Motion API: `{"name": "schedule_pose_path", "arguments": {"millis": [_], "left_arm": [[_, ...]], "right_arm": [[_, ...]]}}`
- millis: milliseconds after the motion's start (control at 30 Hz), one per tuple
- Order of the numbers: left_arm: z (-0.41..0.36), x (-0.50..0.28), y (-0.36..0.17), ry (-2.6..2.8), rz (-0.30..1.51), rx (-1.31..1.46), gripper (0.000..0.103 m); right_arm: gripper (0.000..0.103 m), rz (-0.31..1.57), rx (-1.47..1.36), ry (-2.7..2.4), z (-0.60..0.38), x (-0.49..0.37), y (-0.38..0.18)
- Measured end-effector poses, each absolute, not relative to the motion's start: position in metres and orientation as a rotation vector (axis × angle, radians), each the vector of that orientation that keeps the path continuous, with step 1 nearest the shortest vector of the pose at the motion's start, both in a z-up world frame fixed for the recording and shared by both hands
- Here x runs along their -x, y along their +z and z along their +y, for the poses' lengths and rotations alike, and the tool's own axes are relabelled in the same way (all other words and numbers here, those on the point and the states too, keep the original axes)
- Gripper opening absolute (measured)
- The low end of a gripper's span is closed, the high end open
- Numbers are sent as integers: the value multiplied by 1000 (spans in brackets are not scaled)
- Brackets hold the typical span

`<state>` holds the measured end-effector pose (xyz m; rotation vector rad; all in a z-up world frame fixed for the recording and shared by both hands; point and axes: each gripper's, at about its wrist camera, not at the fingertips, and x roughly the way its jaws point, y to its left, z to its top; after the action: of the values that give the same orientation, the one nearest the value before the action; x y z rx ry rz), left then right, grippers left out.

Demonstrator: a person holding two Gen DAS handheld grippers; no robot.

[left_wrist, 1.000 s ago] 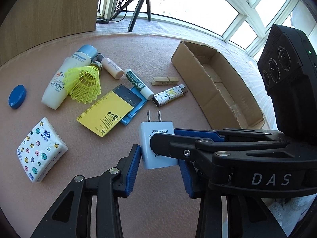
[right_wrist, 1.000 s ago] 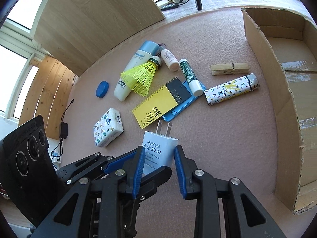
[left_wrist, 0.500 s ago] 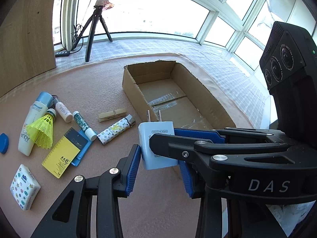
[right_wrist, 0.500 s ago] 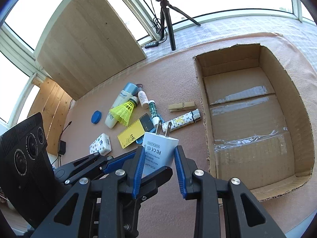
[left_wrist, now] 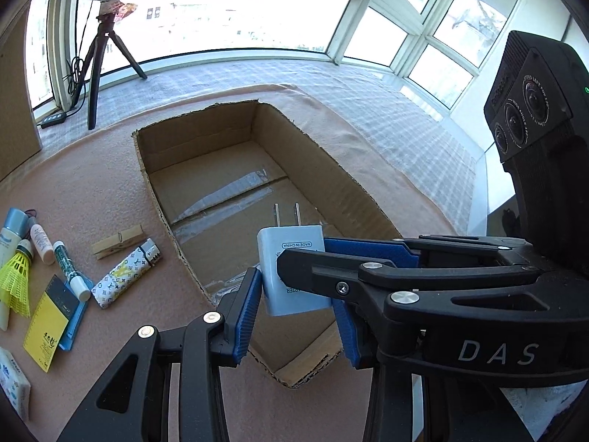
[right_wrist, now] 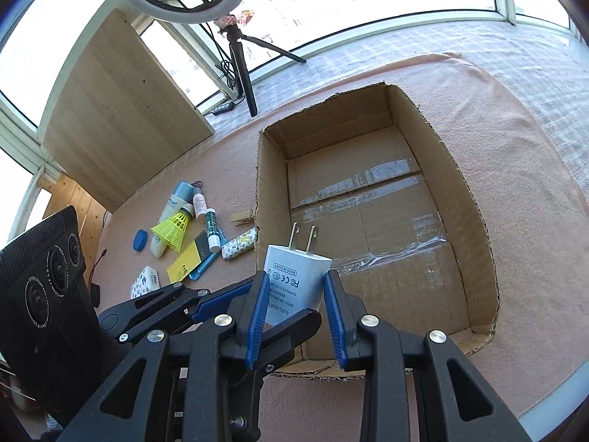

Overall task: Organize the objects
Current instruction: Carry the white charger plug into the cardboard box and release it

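Small white hard-plastic plug adapter point(right_wrist: 296, 287), light, rigid, slick; right gripper point(right_wrist: 294, 305) and left gripper point(left_wrist: 294, 291), both part-open, clamp its flat sides at frame centre over the brown cardboard box point(right_wrist: 475, 221).

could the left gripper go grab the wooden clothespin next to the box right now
Probably not yet. The left gripper is shut on the white plug-in charger, which the right gripper also clamps, over the open cardboard box. The wooden clothespin itself lies uncovered on the pink cloth, so the path looks free once the charger is released.

The white two-prong plug adapter point(left_wrist: 292, 269) between the blue pads reads "MADE IN CHINA"; the black gripper body point(left_wrist: 497, 353) to its right bears "DAS".
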<state>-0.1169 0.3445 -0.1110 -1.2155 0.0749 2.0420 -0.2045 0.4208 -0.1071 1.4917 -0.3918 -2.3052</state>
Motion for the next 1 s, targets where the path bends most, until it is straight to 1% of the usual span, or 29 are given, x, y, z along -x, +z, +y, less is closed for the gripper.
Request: {"name": "schedule_pose_path", "arguments": {"millis": [167, 233, 267, 300, 333, 367, 400, 667, 833, 1000], "left_arm": [[361, 118, -117, 2023, 89, 1231, 42], [362, 120, -118, 2022, 97, 1239, 55], [362, 119, -118, 2031, 101, 1237, 68], [361, 119, -118, 2033, 103, 1231, 70], [360, 118, -117, 2032, 108, 1231, 70], [358, 118, -117, 2033, 111, 1230, 70], [356, 117, -115, 2037, 115, 1225, 70], [333, 113, -108, 2052, 128, 1220, 70], [308, 107, -102, 2073, 135, 1214, 70], [267, 109, -101, 2116, 135, 1236, 70]], "right_arm": [[28, -408, -1513, -2310, 436, 208, -113], [28, -416, -1514, -2305, 439, 209, -115], [29, -425, -1511, -2300, 441, 209, -115], [34, -428, -1515, -2296, 443, 209, -116], [39, -429, -1522, -2301, 445, 209, -116], [47, -430, -1521, -2312, 447, 208, -115], [51, -427, -1517, -2326, 448, 207, -114], [51, -451, -1506, -2360, 454, 201, -111], [51, -388, -1463, -2402, 444, 192, -101], [52, -322, -1412, -2449, 437, 180, -89]]}}
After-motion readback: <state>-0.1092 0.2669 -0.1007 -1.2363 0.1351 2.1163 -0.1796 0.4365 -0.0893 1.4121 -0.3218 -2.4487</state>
